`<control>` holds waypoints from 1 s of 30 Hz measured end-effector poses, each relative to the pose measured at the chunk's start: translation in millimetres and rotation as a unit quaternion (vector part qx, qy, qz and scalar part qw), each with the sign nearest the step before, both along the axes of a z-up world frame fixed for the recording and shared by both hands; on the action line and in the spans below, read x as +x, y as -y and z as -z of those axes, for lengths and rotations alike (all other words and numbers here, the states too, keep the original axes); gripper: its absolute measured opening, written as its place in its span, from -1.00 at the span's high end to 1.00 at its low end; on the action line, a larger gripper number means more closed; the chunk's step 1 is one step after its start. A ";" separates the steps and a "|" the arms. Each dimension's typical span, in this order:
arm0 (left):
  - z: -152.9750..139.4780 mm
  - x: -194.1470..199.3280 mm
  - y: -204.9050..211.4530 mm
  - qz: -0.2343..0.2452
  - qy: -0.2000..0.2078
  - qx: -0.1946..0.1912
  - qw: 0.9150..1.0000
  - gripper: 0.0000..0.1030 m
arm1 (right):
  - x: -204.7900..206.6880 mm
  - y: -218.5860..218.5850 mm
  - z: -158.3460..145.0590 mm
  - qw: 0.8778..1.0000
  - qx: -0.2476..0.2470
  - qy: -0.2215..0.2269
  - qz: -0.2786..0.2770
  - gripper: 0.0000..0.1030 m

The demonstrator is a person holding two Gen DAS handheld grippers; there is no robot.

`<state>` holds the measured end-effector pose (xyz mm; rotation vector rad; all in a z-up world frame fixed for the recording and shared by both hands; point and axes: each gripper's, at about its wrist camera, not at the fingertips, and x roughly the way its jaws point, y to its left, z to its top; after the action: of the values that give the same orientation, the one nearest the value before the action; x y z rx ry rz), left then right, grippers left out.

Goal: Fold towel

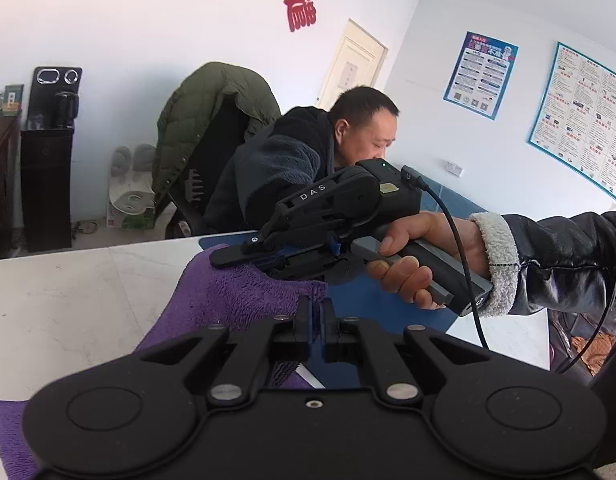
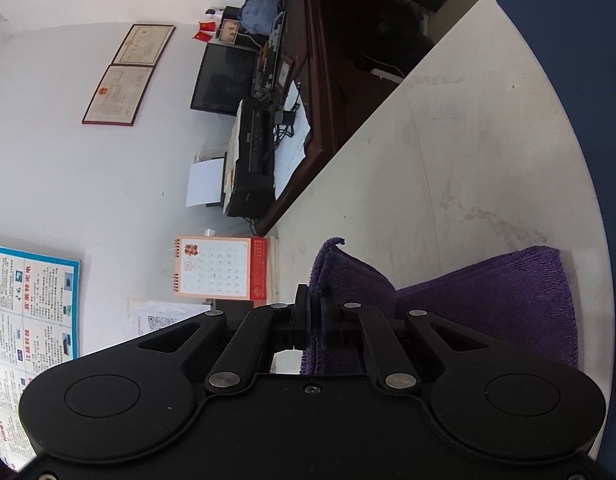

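A purple towel [image 1: 236, 292] lies partly on the white table [image 1: 68, 300] and is lifted at its near edge. My left gripper [image 1: 317, 312] is shut on the towel's hem. My right gripper [image 1: 244, 254], held in a hand at the right, is shut on the towel's far edge in the left wrist view. In the right wrist view the right gripper [image 2: 315, 312] pinches a folded edge of the towel [image 2: 508, 304], which hangs down to the table [image 2: 448, 160].
A seated man in a dark jacket [image 1: 292, 160] is behind the table. A blue mat [image 1: 360, 304] lies on the table under the towel's right side. A dark desk with a printer [image 2: 252, 160] and monitor stands beyond the table edge.
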<state>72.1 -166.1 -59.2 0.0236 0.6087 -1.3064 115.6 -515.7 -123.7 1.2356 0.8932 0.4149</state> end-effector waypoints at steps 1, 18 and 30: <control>3.3 -1.2 2.5 0.003 0.000 0.006 1.000 0.94 | -1.8 1.5 1.1 1.000 -0.005 -0.001 -0.001 0.92; 63.0 -18.8 75.5 0.097 0.042 0.096 0.990 0.93 | -28.7 9.9 43.6 0.985 -0.168 -0.035 -0.032 0.92; 62.7 -26.8 83.8 0.111 0.099 0.103 0.983 0.92 | -38.7 8.0 27.3 0.978 -0.207 0.021 -0.019 0.92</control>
<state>45.2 -249.8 -121.9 0.3974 0.5806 -1.4307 76.9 -523.7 -151.1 0.8258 0.9128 0.2651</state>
